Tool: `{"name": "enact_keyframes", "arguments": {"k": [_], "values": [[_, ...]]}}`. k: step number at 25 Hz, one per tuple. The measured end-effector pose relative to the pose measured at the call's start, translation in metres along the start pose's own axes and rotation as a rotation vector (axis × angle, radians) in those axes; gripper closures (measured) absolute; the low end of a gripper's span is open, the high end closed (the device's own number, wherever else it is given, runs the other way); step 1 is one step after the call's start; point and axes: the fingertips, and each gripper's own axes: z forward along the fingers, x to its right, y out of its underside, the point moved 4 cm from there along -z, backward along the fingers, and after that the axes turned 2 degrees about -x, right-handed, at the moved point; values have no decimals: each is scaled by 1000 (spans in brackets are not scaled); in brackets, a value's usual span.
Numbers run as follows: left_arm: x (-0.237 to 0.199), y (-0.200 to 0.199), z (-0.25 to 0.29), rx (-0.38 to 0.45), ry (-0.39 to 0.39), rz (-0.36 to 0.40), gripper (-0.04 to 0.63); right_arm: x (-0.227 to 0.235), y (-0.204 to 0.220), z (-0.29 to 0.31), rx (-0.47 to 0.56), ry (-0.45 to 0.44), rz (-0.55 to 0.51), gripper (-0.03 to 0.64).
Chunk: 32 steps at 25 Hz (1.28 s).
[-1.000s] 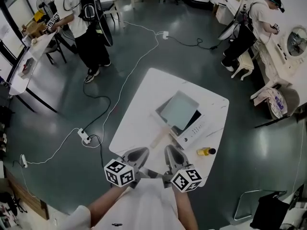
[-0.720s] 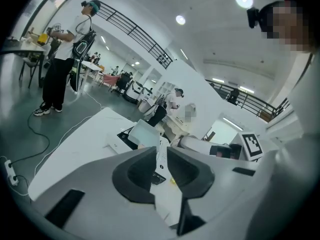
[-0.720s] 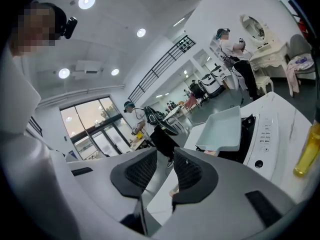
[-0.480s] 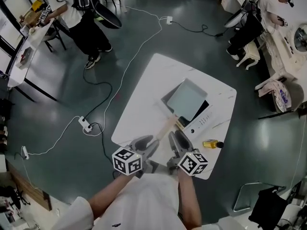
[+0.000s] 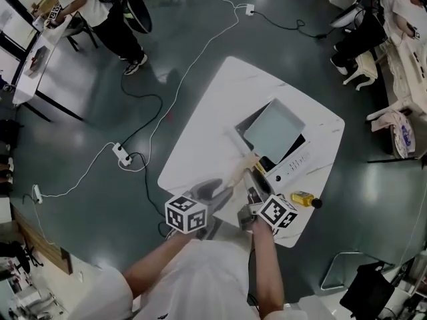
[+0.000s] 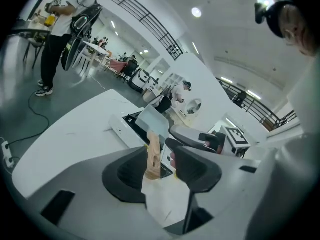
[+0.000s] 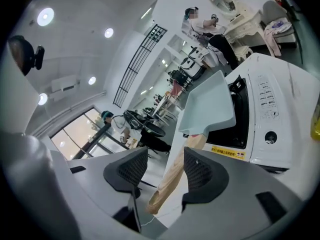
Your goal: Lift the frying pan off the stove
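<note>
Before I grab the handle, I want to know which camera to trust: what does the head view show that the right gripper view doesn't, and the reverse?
Only the head view: the left gripper, the whole white table and the power strip on the floor. Only the right gripper view: the yellow label on the stove, and the wooden handle sitting ungripped between the right gripper's opening jaws. Both: the frying pan on the stove.

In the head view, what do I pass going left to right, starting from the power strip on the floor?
Power strip → left gripper, jaws opening round the handle → right gripper, jaws opening round it too → bottle.
</note>
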Motion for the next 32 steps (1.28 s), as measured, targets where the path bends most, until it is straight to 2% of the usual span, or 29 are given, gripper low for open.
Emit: {"name": "enact_keyframes", "arguments": {"k": [9,14,19,27,30,32], "values": [[-19,15,24,-36,-1,-85,419,23,8,23,-46,39,50,380],[-25,16,30,-32,20,-125,436,29,8,34,-63,24,74,380],[-26,19,38,-45,69,-164,437,31,13,45,-88,-49,113,380],[-27,26,46,-50,103,-223,475,37,15,56,-101,-86,155,384],[-25,25,46,-45,107,-224,484,33,13,60,-97,-171,194,430],[-24,24,45,-46,107,-222,489,34,15,59,-94,-166,241,451]]}}
